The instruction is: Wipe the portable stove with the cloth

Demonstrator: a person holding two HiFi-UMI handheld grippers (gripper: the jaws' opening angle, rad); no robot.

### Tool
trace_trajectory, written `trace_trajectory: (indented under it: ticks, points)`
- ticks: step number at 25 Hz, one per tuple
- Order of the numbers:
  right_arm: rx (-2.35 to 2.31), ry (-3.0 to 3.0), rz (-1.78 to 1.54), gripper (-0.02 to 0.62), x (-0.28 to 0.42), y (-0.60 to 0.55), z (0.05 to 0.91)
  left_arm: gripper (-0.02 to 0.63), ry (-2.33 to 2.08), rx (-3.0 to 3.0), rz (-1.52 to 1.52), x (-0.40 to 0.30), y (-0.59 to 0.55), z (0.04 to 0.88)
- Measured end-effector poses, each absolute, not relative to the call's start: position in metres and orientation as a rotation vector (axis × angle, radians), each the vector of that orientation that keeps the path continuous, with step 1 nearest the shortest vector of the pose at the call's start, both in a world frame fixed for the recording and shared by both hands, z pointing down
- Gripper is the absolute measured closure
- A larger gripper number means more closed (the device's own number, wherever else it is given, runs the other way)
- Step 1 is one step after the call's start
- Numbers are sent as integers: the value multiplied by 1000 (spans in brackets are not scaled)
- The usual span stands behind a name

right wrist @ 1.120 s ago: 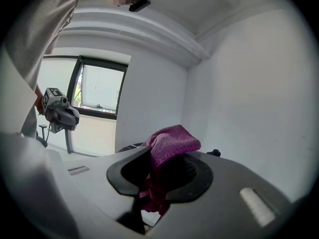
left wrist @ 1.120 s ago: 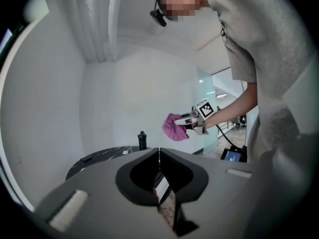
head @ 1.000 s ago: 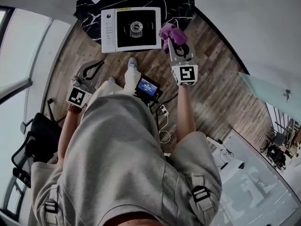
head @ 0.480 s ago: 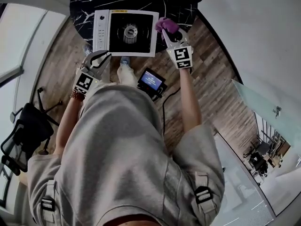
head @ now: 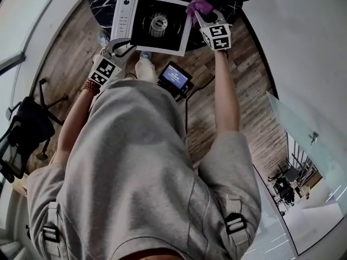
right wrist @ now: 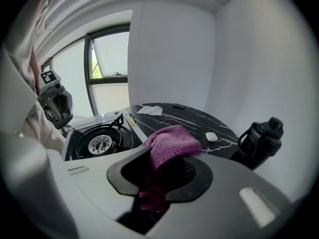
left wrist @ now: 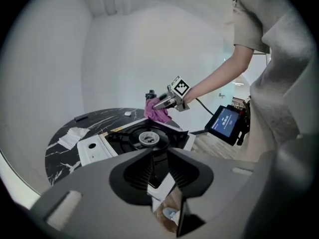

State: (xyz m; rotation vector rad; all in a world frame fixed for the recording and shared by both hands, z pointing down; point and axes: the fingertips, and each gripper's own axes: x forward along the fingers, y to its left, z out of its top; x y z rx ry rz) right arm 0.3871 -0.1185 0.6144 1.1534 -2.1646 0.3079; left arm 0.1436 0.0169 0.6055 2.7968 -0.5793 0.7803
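One portable stove (head: 157, 26): white casing, black top, one round metal burner; yellow label unreadable. One purple terry cloth (right wrist: 172, 141), bunched, was clamped between right gripper (right wrist: 167, 158) jaws, spilling over tips; stove lay ahead-left of them. Left gripper (left wrist: 159, 156) jaws were opening, gap narrow, stove's white near corner showing in gap, no grip seen. One round black marble table (right wrist: 189, 116), white-veined. One black bottle (right wrist: 261, 133) right of right jaws.
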Motion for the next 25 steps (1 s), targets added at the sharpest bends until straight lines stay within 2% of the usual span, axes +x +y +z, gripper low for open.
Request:
trace_trajectory:
  ticks: [3, 10, 25]
  points:
    - [1118, -2121, 360, 480, 386, -125, 631, 499, -566, 2763, 835, 146, 19, 619]
    - [1069, -2086, 527, 483, 386, -127, 655, 499, -567, 2750, 884, 151, 17, 634]
    - [944, -1993, 435, 494, 375, -116, 658, 500, -548, 2652, 983, 159, 19, 663]
